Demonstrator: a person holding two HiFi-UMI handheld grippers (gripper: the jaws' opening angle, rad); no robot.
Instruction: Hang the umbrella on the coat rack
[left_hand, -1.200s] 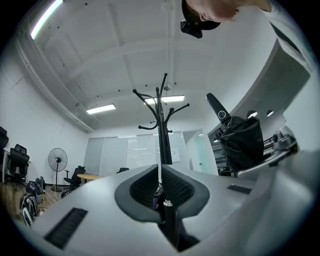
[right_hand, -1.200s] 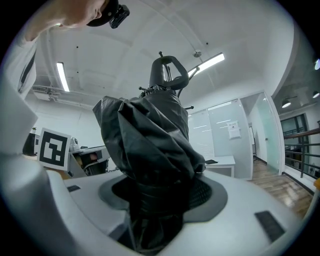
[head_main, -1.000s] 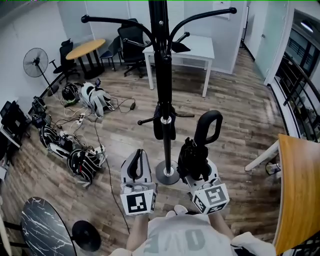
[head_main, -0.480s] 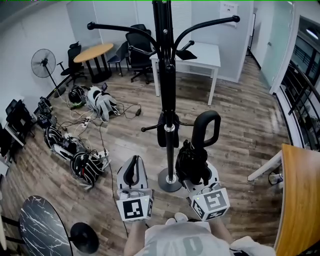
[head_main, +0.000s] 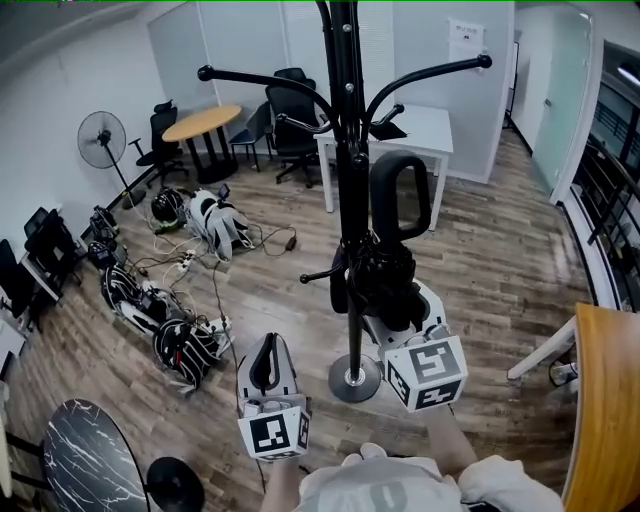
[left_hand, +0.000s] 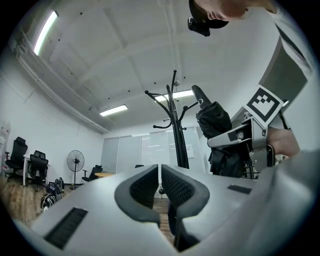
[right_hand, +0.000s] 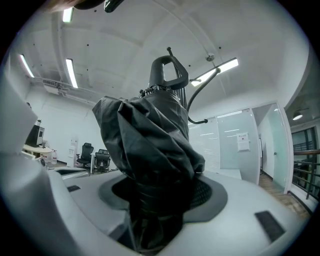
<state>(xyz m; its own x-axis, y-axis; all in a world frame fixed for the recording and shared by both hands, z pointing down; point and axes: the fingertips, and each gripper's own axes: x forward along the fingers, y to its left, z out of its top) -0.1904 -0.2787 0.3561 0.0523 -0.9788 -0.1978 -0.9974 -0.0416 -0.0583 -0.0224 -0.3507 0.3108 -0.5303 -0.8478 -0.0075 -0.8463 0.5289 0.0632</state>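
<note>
The black coat rack (head_main: 346, 150) stands on a round base (head_main: 355, 379), with curved arms at its top and short pegs lower down. My right gripper (head_main: 398, 303) is shut on the folded black umbrella (head_main: 384, 283) and holds it upright just right of the pole. The umbrella's loop handle (head_main: 400, 195) points up, below the upper arms. In the right gripper view the umbrella (right_hand: 150, 145) fills the space between the jaws of my right gripper (right_hand: 160, 200). My left gripper (head_main: 265, 362) hangs lower left, shut and empty. Its own view shows my left gripper (left_hand: 159, 187), the rack (left_hand: 176, 125) and the umbrella (left_hand: 215, 120).
Bags, helmets and cables (head_main: 180, 340) litter the wooden floor at left, near a standing fan (head_main: 102, 140). A round wooden table (head_main: 203, 122), office chairs and a white table (head_main: 425, 125) stand behind the rack. A dark marble table (head_main: 85, 455) is lower left, a wooden tabletop (head_main: 605, 400) at right.
My right gripper has risen with the umbrella and drawn in beside the pole, so the handle now stands near the upper arms. My left gripper has shifted only slightly.
</note>
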